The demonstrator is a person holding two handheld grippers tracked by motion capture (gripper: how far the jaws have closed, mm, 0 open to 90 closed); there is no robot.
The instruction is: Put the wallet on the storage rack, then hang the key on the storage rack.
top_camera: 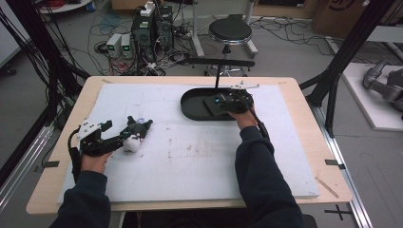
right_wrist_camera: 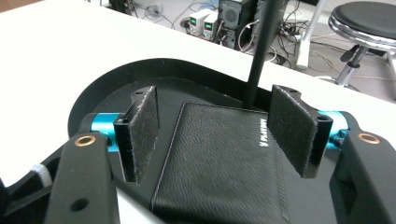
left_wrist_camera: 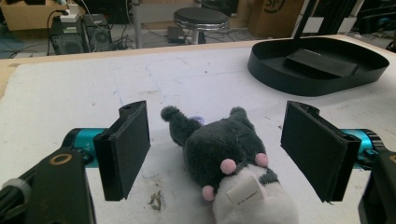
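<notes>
Over the black tray (right_wrist_camera: pixel 93 100), right gripper (right_wrist_camera: pixel 212 133) jaws apart above wallet (right_wrist_camera: pixel 219 168), left gripper (left_wrist_camera: pixel 215 149) jaws wide around plush toy (left_wrist_camera: pixel 229 154)

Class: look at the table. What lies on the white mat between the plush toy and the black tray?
Nothing: in the high view, the white mat between plush toy and black tray is bare, merely scuffed.

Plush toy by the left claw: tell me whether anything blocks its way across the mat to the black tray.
Nothing visible does. The plush toy lies on the white mat between the left claw's open jaws, untouched. The mat between it and the black tray is bare. The right claw hangs open over the wallet in the tray.
</notes>
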